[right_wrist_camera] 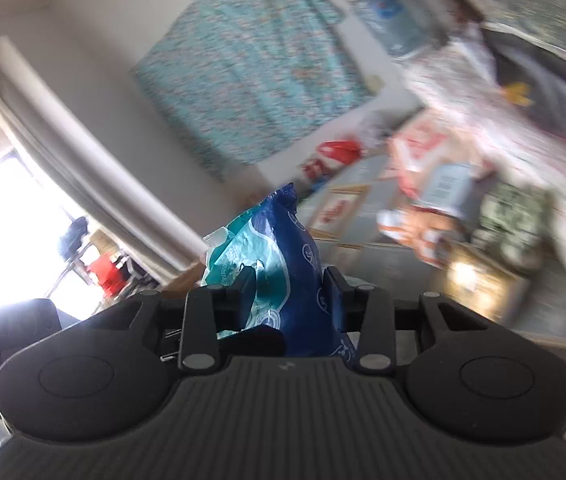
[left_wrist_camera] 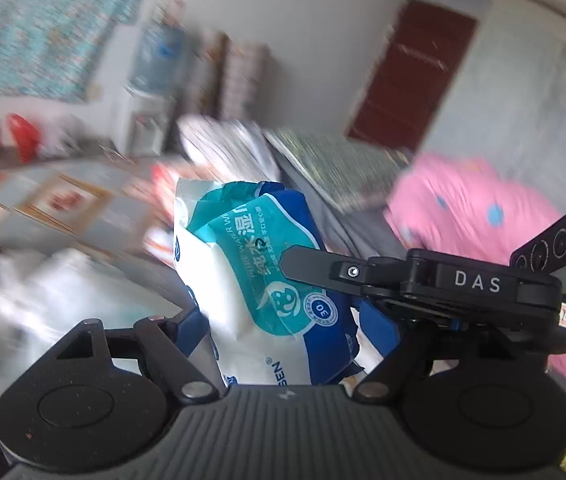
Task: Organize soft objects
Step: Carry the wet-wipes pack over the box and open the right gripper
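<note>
A pack of wet wipes (left_wrist_camera: 243, 280), white with a teal and blue label, stands on end between the blue pads of my left gripper (left_wrist_camera: 285, 320), which press on its two sides. My right gripper (left_wrist_camera: 299, 264) reaches in from the right and grips the same pack near its top. In the right wrist view the pack (right_wrist_camera: 283, 248) sits squeezed between both fingers of the right gripper (right_wrist_camera: 291, 280), blue side to the right. The pack is lifted clear of the surfaces below. Both views are blurred by motion.
A pink quilt with blue dots (left_wrist_camera: 463, 208) lies at the right, beside a green patterned pillow (left_wrist_camera: 335, 168) and folded bedding (left_wrist_camera: 223, 144). A glass-topped table (left_wrist_camera: 63, 204) is at the left; behind it stand a water dispenser (left_wrist_camera: 155, 60) and a dark red door (left_wrist_camera: 411, 76). A bright window (right_wrist_camera: 3, 220) is at the left.
</note>
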Demonstrator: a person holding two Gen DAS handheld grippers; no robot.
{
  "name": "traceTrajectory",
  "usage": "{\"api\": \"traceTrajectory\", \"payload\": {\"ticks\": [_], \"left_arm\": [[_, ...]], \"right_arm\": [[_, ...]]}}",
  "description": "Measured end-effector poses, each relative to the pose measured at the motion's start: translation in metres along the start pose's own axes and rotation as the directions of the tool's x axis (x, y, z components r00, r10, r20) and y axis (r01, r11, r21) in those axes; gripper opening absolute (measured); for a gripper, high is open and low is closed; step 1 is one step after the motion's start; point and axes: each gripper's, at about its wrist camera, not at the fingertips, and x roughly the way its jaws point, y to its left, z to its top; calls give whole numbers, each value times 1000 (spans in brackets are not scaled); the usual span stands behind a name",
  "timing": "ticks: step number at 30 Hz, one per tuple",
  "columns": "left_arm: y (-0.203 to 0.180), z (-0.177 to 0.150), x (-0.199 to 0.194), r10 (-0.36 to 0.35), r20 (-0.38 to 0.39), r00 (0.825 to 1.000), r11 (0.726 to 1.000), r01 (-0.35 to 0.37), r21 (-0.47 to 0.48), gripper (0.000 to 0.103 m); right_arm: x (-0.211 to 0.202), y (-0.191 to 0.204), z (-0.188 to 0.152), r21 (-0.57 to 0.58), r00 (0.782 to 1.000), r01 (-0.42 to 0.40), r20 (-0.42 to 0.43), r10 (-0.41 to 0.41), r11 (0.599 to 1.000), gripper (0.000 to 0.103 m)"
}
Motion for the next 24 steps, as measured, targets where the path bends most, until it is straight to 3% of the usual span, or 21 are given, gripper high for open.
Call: {"api": "traceTrajectory", "payload": {"ticks": [3,6,8,11,14,16,19,20,22,24], "left_arm": [[29,11,-42,86,64,994,996,-84,-33,82],[66,15,-85,195,96,976,980,-189,-60,82],[94,15,-109,266,91,960,962,-258,-88,82],[141,12,-135,380,42,924,919,-372,-134,82],[186,11,-142,467,-41,883,864,-466,-189,83],[213,8,-143,516,-87,852,828,-522,-207,83],[235,5,-141,621,-127,773,753,-634,-177,83],[239,3,-140,641,-137,755,739,-655,-157,83],[242,-1,-137,645,-151,750,738,-661,-133,83],[243,-4,-139,630,-147,763,752,-646,-130,83]], "right_arm": [[40,47,8,-43,994,-88,-71,85,995,37],[96,94,6,-41,969,-173,-188,163,984,37],[138,124,-2,-23,939,-215,-281,201,976,37],[205,168,-28,37,876,-240,-423,233,970,37],[269,194,-57,103,818,-215,-525,237,971,37],[303,203,-77,145,791,-194,-562,242,970,37],[344,204,-109,205,751,-118,-622,222,972,38],[352,202,-117,211,739,-101,-639,216,972,38],[364,197,-126,211,721,-58,-667,188,976,38],[365,191,-133,193,714,-44,-680,166,980,38]]}}
